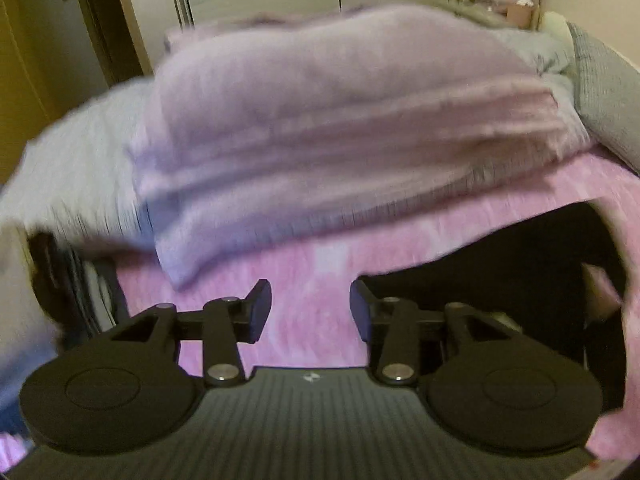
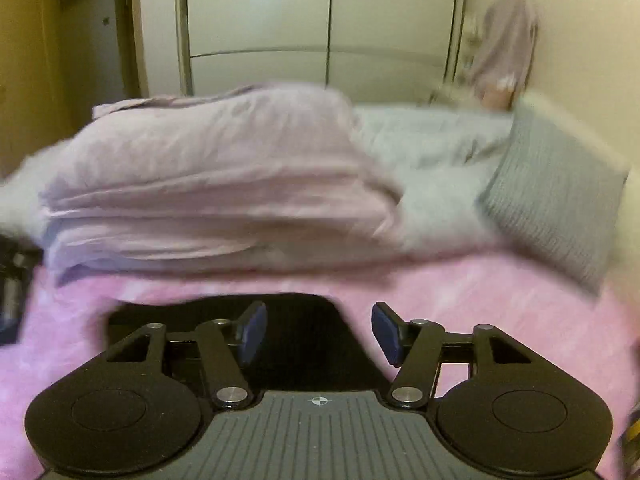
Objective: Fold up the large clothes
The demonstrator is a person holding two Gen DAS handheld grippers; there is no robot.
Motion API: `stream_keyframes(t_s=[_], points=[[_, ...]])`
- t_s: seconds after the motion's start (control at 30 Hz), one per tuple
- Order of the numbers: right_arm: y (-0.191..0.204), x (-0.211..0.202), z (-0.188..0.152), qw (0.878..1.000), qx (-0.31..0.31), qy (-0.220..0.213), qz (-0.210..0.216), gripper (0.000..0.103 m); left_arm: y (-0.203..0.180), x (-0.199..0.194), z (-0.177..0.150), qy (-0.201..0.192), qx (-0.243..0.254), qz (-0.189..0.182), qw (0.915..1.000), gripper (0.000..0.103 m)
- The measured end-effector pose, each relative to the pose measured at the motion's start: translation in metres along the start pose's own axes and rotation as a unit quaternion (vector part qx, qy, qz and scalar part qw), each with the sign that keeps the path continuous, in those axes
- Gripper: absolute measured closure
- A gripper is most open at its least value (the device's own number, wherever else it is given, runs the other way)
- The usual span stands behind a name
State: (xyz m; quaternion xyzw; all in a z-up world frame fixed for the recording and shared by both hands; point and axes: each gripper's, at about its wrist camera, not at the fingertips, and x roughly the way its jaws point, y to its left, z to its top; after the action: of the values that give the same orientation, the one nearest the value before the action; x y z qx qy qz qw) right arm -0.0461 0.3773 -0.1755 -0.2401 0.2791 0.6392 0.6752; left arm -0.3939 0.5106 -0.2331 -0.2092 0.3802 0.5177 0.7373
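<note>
A pale lilac cloth (image 1: 320,128) (image 2: 208,184), folded into a thick layered stack, lies on a bed covered by a fuzzy pink blanket (image 1: 320,264) (image 2: 480,292). A black cloth (image 1: 520,264) (image 2: 312,344) lies on the blanket nearer to me. My left gripper (image 1: 310,300) hovers open over the pink blanket, just short of the stack's near corner, with the black cloth to its right. My right gripper (image 2: 319,320) is open above the black cloth, and nothing sits between its pads. Both views are blurred.
Grey bedding (image 2: 432,140) and a grey knitted pillow (image 2: 556,200) (image 1: 604,80) lie right of the stack. White wardrobe doors (image 2: 320,20) stand behind the bed, and a lilac garment (image 2: 508,40) hangs at the far right. A dark object (image 2: 12,280) sits at the bed's left edge.
</note>
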Motion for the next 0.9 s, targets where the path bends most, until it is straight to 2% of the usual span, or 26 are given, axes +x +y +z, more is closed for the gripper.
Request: stream_keyframes(t_s=[0.1, 0.2, 0.27, 0.33, 0.47, 0.57, 0.63, 0.67, 0.7, 0.73, 0.77, 0.83, 0.9], points=[[-0.002, 0.009, -0.058, 0.998, 0.017, 0.052, 0.015, 0.048, -0.013, 0.002, -0.06, 0.05, 0.015, -0.021, 0.9984, 0.061], [-0.003, 0.019, -0.129, 0.991, 0.038, 0.128, 0.032, 0.048, -0.05, -0.006, -0.126, 0.103, 0.021, -0.092, 0.9902, 0.054], [-0.003, 0.027, -0.173, 0.982, 0.037, 0.184, 0.02, 0.048, -0.092, -0.019, -0.166, 0.118, 0.041, -0.139, 0.9824, 0.044], [-0.008, 0.033, -0.198, 0.978, 0.037, 0.207, -0.002, 0.048, -0.134, -0.029, -0.193, 0.113, 0.078, -0.165, 0.9767, 0.038], [-0.038, 0.05, -0.218, 0.976, 0.081, 0.201, -0.027, 0.048, -0.186, -0.019, -0.219, 0.114, 0.096, -0.143, 0.9785, 0.031], [-0.052, 0.069, -0.229, 0.976, 0.089, 0.197, -0.034, 0.048, -0.208, 0.0, -0.243, 0.133, 0.127, -0.093, 0.9786, 0.032], [-0.054, 0.076, -0.233, 0.978, 0.086, 0.188, -0.035, 0.048, -0.217, 0.012, -0.256, 0.13, 0.153, -0.054, 0.9782, 0.037], [-0.055, 0.079, -0.236, 0.979, 0.088, 0.184, -0.028, 0.049, -0.218, 0.016, -0.261, 0.125, 0.162, -0.042, 0.9779, 0.043], [-0.058, 0.083, -0.238, 0.979, 0.09, 0.18, -0.018, 0.055, -0.217, 0.017, -0.265, 0.116, 0.165, -0.037, 0.9787, 0.052], [-0.06, 0.084, -0.237, 0.981, 0.089, 0.173, -0.011, 0.085, -0.215, 0.015, -0.264, 0.111, 0.166, -0.033, 0.9794, 0.075], [-0.062, 0.086, -0.233, 0.981, 0.081, 0.175, 0.009, 0.099, -0.21, 0.012, -0.26, 0.112, 0.166, -0.034, 0.9791, 0.091], [-0.071, 0.081, -0.218, 0.982, 0.067, 0.175, 0.03, 0.1, -0.183, -0.007, -0.244, 0.108, 0.126, -0.058, 0.9844, 0.091], [-0.086, 0.066, -0.195, 0.988, 0.057, 0.143, 0.032, 0.1, -0.146, -0.028, -0.22, 0.085, 0.084, -0.061, 0.9909, 0.091]])
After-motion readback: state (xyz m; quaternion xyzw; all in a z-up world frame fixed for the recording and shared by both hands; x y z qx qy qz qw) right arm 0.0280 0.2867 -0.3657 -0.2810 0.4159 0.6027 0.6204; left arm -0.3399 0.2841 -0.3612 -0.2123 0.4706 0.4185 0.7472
